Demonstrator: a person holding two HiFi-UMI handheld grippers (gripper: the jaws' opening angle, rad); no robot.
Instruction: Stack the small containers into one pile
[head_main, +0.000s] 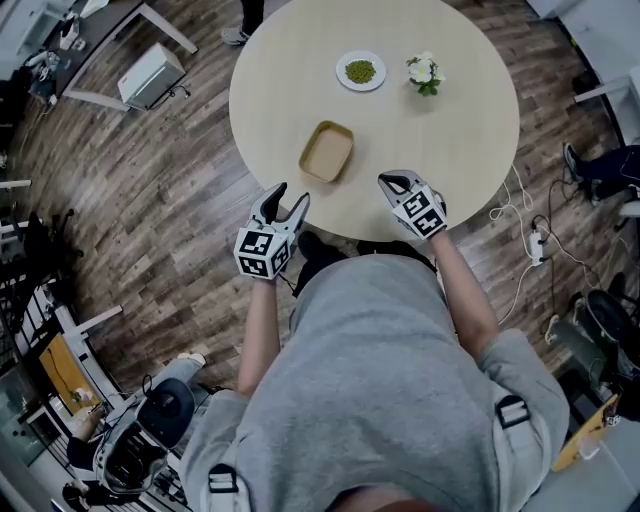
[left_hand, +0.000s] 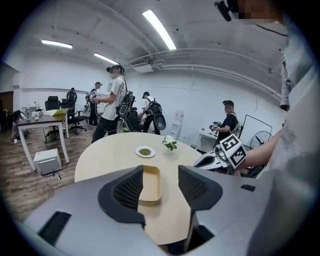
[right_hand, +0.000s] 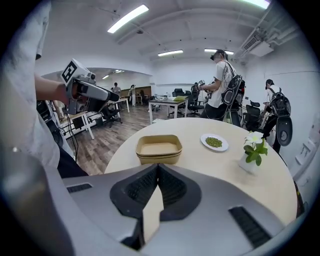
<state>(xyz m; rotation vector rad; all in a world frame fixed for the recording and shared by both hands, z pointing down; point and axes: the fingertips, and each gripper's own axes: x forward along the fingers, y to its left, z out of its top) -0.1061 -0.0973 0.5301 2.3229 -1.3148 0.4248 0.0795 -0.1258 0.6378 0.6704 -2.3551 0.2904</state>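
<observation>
Tan rectangular containers (head_main: 326, 151) sit nested in one low pile on the round table (head_main: 470, 150), toward its near side. In the right gripper view the pile (right_hand: 159, 149) shows two rims, one inside the other. My left gripper (head_main: 285, 198) hovers at the table's near edge, left of the pile, open with nothing between its fingers. The left gripper view shows the pile (left_hand: 150, 184) lying beyond the open jaws (left_hand: 160, 186). My right gripper (head_main: 395, 183) is over the near edge, right of the pile, shut and holding nothing (right_hand: 158, 172).
A white plate of green bits (head_main: 360, 71) and a small vase of white flowers (head_main: 424, 73) stand at the table's far side. A white box (head_main: 150, 75) sits on the floor at the left. Several people stand beyond the table (left_hand: 112, 100).
</observation>
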